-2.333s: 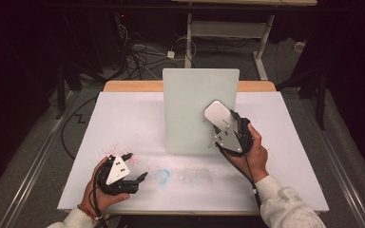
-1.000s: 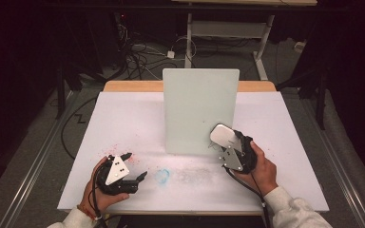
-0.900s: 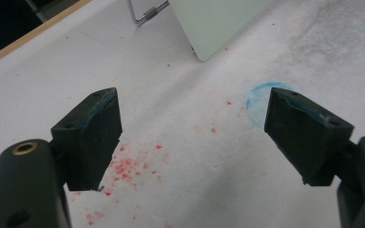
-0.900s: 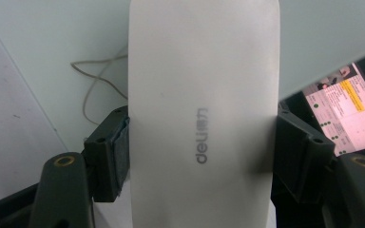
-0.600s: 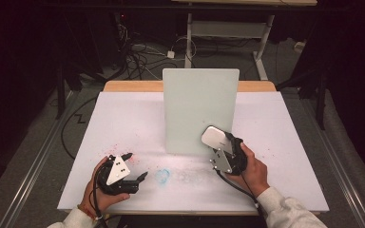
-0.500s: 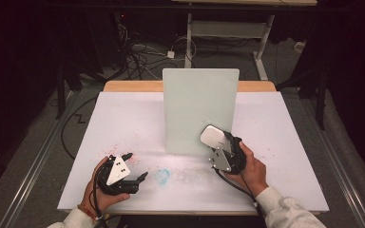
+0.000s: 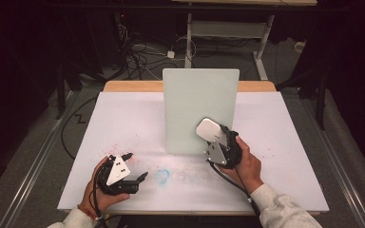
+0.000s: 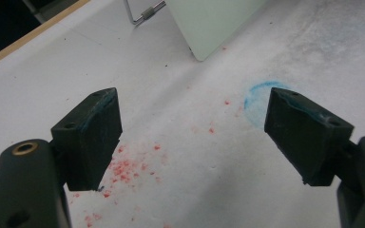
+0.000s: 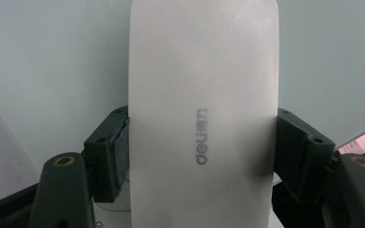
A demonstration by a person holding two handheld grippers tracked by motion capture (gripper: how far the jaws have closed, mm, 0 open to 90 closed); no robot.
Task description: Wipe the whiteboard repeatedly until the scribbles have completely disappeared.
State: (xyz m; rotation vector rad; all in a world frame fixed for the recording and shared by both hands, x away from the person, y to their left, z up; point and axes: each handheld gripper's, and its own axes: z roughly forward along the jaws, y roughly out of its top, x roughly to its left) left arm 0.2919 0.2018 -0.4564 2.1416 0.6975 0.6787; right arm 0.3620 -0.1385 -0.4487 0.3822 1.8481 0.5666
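Note:
An upright pale green board (image 7: 200, 108) stands near the middle of the white table (image 7: 285, 118). My right gripper (image 7: 217, 137) is shut on a white eraser block (image 7: 209, 129) marked "deli" (image 9: 202, 114), holding it against the board's lower right face. The board (image 9: 52, 71) fills the background behind the eraser in the right gripper view. My left gripper (image 7: 134, 167) rests open near the table's front left, nothing between its jaws. Its fingertips (image 8: 95, 133) straddle red specks (image 8: 123, 168) on the table, and a blue smudge ring (image 8: 261, 97) lies just ahead.
A blue smudge (image 7: 162, 175) and a faint greyish smear (image 7: 190, 175) mark the table in front of the board. Red crumbs (image 7: 105, 151) scatter at the left. A wire stand leg (image 8: 145, 14) props the board. Cables (image 7: 138, 57) lie on the floor behind.
My right gripper carried the eraser down and left across the board's lower right part, then edged slightly back up. The left gripper stayed still and open.

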